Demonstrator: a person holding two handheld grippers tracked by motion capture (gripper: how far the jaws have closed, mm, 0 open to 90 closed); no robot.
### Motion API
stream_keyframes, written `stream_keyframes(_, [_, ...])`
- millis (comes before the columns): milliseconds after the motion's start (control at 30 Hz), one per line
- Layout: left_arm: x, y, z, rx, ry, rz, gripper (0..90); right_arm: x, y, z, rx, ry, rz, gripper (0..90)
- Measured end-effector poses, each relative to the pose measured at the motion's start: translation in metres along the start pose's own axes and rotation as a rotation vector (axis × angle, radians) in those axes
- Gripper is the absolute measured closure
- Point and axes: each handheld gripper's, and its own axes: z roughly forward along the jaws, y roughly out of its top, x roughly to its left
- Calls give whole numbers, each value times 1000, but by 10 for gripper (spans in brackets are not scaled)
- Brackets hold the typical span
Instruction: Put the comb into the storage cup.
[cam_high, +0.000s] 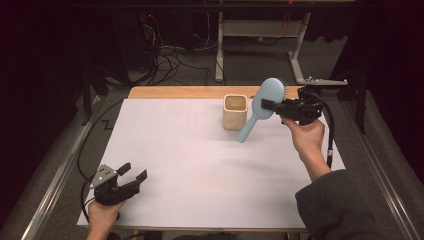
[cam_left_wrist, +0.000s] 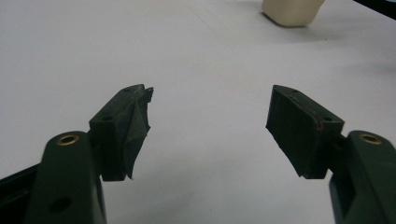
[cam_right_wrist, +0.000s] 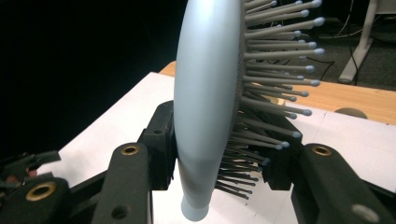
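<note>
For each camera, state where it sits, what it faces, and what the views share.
High view: above the person's side, looking forward and down at the white table; both hands and a sleeve show.
Left gripper view: on the left hand-held gripper, jaws apart, facing the beige cup.
Right gripper view: on the right hand-held gripper, clamping the blue hairbrush.
High and left views share the cup.

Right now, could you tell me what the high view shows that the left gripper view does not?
High view alone: the right gripper shut on the blue hairbrush, held in the air just right of the cup, handle slanting down; also the person's hands, a sleeve and the floor cables. Left gripper view alone: a close look at the left gripper, its jaws wide apart, a torn pad on one. Both: the beige cup and the white table cover.
</note>
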Motion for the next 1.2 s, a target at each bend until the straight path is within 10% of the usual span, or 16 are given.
stream_keyframes(1200, [4, -1, -1, 2, 7, -33, 308, 0, 69, 33, -68, -101, 6, 557])
